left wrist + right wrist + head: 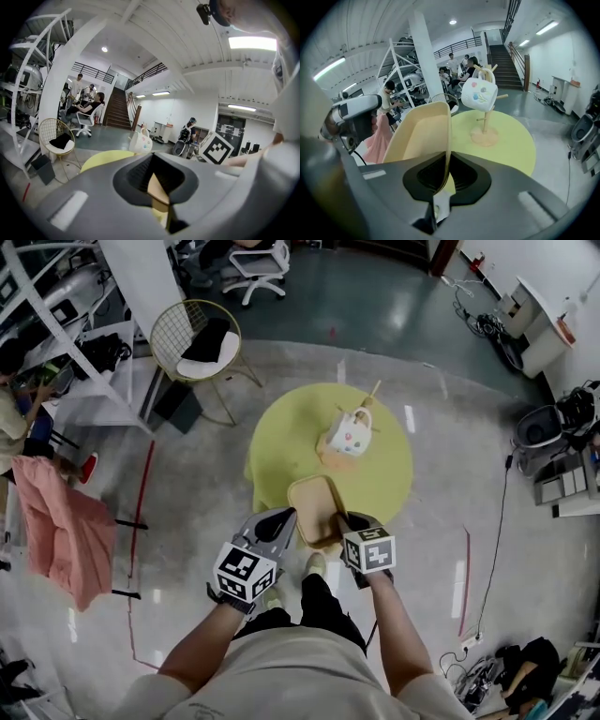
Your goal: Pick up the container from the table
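A shallow beige container sits at the near edge of the round yellow table. My right gripper is shut on its right wall; in the right gripper view that thin wall stands upright between the jaws of the right gripper. My left gripper is at the container's left side. In the left gripper view a beige edge of the container is pinched between the jaws of the left gripper. I cannot tell whether the container is clear of the table.
A white mug hangs on a wooden stand at the table's far side. A gold wire chair stands beyond the table to the left. Pink cloth hangs at the left. Cables run along the floor at the right.
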`<state>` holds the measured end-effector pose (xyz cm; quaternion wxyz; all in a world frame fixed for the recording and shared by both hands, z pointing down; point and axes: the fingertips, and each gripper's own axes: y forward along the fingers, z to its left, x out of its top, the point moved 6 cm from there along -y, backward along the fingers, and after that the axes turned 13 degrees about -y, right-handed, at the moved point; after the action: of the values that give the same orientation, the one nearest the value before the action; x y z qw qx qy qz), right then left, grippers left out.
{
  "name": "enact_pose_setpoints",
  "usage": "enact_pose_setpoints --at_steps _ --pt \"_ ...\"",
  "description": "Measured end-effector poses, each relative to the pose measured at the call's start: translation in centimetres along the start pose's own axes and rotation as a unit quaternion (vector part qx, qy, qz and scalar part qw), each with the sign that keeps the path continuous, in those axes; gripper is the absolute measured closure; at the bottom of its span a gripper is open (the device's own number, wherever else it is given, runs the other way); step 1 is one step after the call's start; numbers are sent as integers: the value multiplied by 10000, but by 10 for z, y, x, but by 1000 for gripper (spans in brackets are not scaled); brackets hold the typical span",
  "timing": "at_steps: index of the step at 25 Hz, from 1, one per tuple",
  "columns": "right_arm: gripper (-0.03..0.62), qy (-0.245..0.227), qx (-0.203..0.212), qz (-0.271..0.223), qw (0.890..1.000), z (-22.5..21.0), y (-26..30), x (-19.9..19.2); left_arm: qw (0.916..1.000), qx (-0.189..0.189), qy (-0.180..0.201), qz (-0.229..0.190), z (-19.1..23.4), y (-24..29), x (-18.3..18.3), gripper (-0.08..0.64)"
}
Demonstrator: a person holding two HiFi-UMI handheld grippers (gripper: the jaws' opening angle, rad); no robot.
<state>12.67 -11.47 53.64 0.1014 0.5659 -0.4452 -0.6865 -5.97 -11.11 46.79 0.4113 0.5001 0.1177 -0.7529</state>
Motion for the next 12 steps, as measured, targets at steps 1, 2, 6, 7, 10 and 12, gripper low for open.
enact_pose_setpoints --at_steps 1,2,6,7,10,12 --pt "569 -28 -7 -44 10000 4 -5 4 10000 -6 3 -5 -2 -4 1 554" --pt "569 -50 -9 -85 10000 8 -10 8 10000 -9 8 -10 -3 -8 3 554" --pt "569 -101 -18 -211 9997 20 -29 22 10000 -7 54 -71 -8 -20 10 554" --pt "569 -111 -20 -219 9997 23 -33 24 9999 -12 70 -98 -10 -23 13 554" --pt "569 -131 -8 -236 9996 33 -47 29 9998 -30 105 -178 -14 -35 19 554" --pt "569 -151 4 -256 9996 40 -55 33 9997 -45 127 -224 -16 -43 21 554"
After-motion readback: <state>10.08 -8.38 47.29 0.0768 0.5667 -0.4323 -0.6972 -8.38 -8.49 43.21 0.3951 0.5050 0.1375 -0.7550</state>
